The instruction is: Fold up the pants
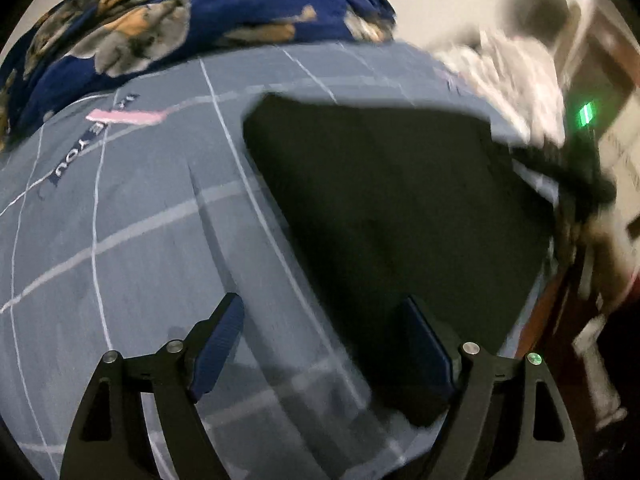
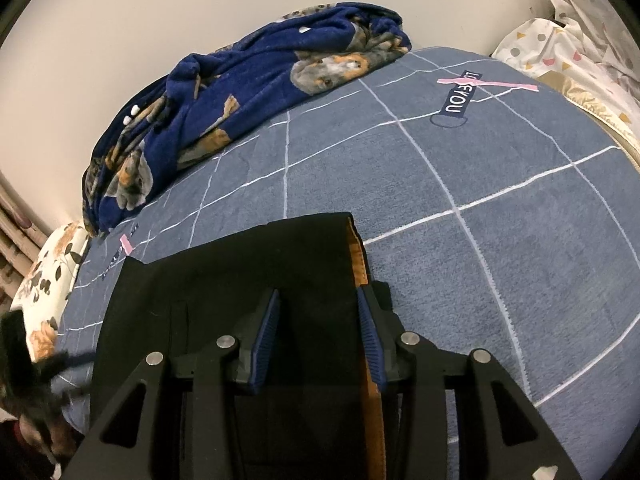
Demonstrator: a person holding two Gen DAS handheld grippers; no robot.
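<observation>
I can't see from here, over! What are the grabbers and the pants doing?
Left gripper open, empty, above the bedspread. Right gripper part open, straddling black pants, grip unclear. Nothing in the way.

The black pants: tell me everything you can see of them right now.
The black pants lie flat on the blue-grey grid bedspread, a dark, matte fabric, apparently folded, with a tan-orange inner band showing along one edge. The right gripper hovers over that edge, fingers apart; contact is unclear. The left gripper stands open over their border.
</observation>
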